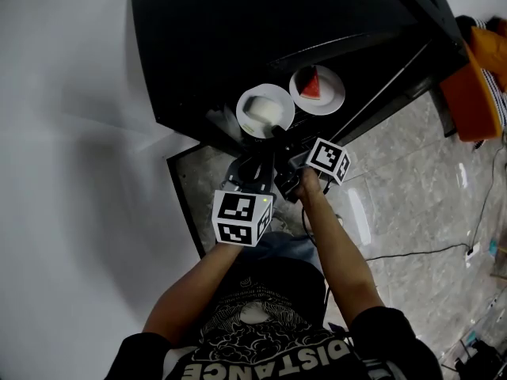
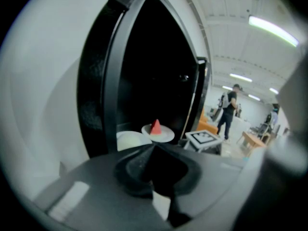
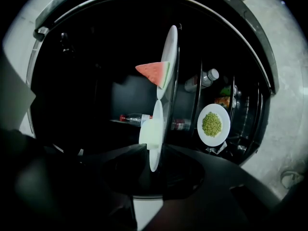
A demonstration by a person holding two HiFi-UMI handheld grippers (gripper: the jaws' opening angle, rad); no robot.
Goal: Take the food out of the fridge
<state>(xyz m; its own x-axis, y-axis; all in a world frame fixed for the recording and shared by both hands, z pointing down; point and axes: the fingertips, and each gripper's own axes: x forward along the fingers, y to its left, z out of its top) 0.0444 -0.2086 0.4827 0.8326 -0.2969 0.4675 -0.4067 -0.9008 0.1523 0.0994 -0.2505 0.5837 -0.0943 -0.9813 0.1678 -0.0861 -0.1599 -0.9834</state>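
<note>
Your right tool (image 3: 154,153), jaws apart, straddles the near rim of the white-food plate (image 1: 265,108) in the fridge (image 1: 238,38). Clamp squarely and draw it out level, clear of the watermelon plate (image 1: 318,90) just beside it. Your left tool (image 2: 154,150), jaws together and empty, hangs nearer you.

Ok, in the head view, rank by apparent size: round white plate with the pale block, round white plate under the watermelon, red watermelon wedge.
1. Tied, looking alike: round white plate with pale block, round white plate under watermelon.
2. Smallest: red watermelon wedge.
</note>
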